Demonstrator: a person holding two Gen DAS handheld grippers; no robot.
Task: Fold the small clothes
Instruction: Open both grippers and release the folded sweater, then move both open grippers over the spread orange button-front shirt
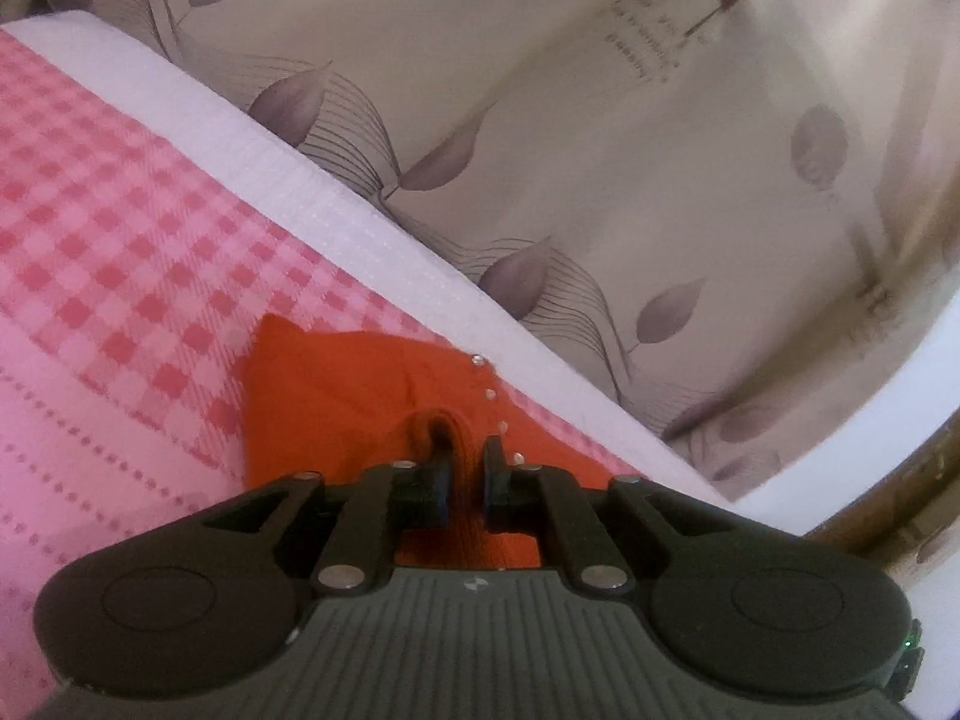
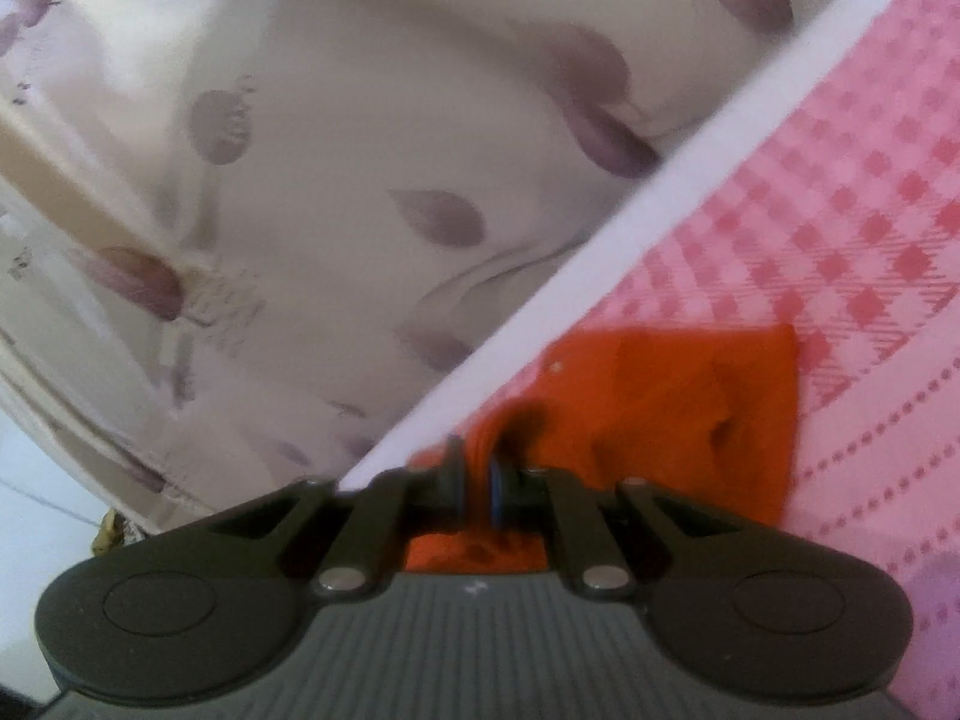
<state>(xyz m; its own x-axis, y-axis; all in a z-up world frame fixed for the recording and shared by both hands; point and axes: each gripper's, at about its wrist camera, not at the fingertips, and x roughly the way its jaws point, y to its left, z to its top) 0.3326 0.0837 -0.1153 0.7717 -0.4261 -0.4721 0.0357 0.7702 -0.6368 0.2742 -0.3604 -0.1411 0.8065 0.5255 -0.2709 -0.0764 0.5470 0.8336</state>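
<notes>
Orange garment [image 1: 336, 396] on pink-and-red checked cloth [image 1: 120, 210] with white border [image 1: 336, 222]; beige leaf-printed curtain [image 1: 600, 150].

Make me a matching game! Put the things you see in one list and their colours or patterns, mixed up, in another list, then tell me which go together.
Things:
1. small garment pinched by the left hand-held gripper
2. bed cover under it
3. curtain fabric beside the bed
4. strip along the bed edge

Looks:
A. beige with grey-purple leaves
B. plain white
C. plain orange
D. pink and red checks

Pairs:
1-C, the small orange cloth garment
2-D, the checked bed cover
3-A, the leaf-print curtain fabric
4-B, the white edge strip
</notes>
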